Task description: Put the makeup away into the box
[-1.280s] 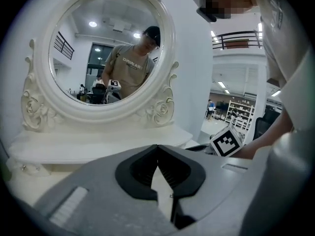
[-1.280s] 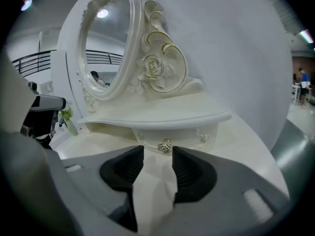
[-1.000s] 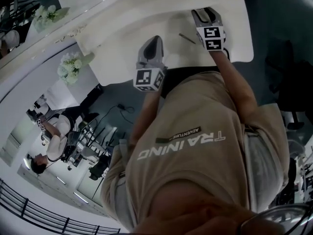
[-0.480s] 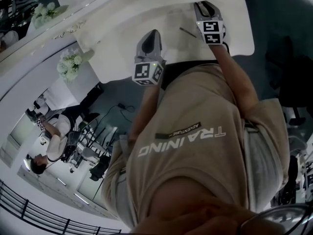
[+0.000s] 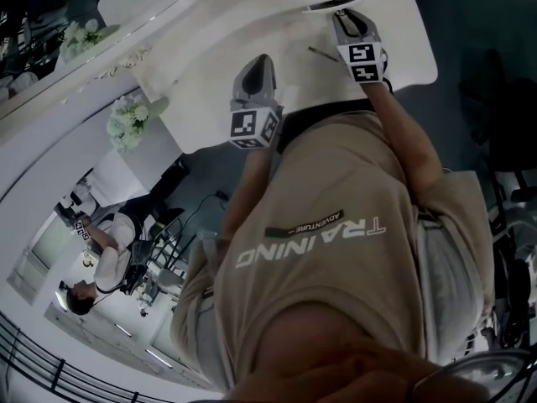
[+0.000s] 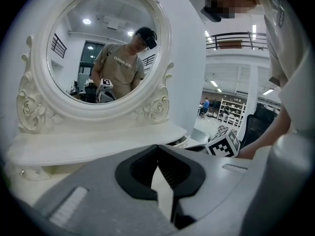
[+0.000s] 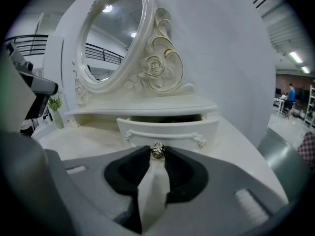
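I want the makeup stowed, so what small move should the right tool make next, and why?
Probably pull straight back. The right tool is shut on the metal knob of the drawer, which stands only slightly out from the dresser, likely too narrow a gap for makeup.

White vanity table (image 7: 241,146), mirror (image 7: 115,38), flower vase (image 7: 56,114)

White drawer (image 7: 167,129), partly open
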`<state>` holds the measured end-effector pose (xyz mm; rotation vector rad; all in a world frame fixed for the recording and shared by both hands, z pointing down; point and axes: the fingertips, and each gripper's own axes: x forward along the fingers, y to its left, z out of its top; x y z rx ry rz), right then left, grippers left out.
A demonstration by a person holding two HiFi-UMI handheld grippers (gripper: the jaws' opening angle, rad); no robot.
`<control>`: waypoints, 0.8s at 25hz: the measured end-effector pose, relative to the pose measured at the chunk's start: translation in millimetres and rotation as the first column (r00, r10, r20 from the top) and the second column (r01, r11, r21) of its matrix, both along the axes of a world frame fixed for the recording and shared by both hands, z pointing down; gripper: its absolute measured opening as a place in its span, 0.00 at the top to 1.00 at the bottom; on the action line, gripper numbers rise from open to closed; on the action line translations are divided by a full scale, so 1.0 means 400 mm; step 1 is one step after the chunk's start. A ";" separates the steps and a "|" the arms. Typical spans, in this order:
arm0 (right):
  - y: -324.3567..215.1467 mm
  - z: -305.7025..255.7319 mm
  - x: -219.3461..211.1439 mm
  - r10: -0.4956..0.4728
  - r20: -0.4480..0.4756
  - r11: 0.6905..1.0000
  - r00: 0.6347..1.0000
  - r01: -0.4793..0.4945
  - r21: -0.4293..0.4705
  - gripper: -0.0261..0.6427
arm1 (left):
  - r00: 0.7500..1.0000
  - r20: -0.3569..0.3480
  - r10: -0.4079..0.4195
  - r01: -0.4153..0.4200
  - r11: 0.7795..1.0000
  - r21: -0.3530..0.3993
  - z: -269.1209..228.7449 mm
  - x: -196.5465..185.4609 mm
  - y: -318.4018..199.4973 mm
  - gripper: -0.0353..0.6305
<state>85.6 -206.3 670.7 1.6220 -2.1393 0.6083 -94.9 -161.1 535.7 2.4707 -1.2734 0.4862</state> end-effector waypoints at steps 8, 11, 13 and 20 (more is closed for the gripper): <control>0.094 0.002 -0.019 -0.004 -0.062 1.000 0.998 0.002 -0.023 0.81 | 0.996 -0.032 0.081 -0.080 0.996 0.030 -0.033 0.001 0.011 0.94; 0.094 -0.003 -0.019 -0.017 -0.094 1.000 0.995 0.015 -0.021 0.81 | 0.996 -0.056 0.070 -0.068 0.997 0.040 -0.048 -0.019 0.009 0.94; 0.089 -0.007 -0.027 -0.020 -0.110 1.000 0.994 0.018 -0.024 0.81 | 0.996 -0.068 0.057 -0.053 0.997 0.058 -0.072 -0.052 0.005 0.94; 0.117 0.001 -0.061 -0.114 -0.214 0.988 0.970 0.089 -0.124 0.79 | 0.994 -0.103 -0.034 0.042 0.996 0.083 -0.101 -0.206 0.011 0.94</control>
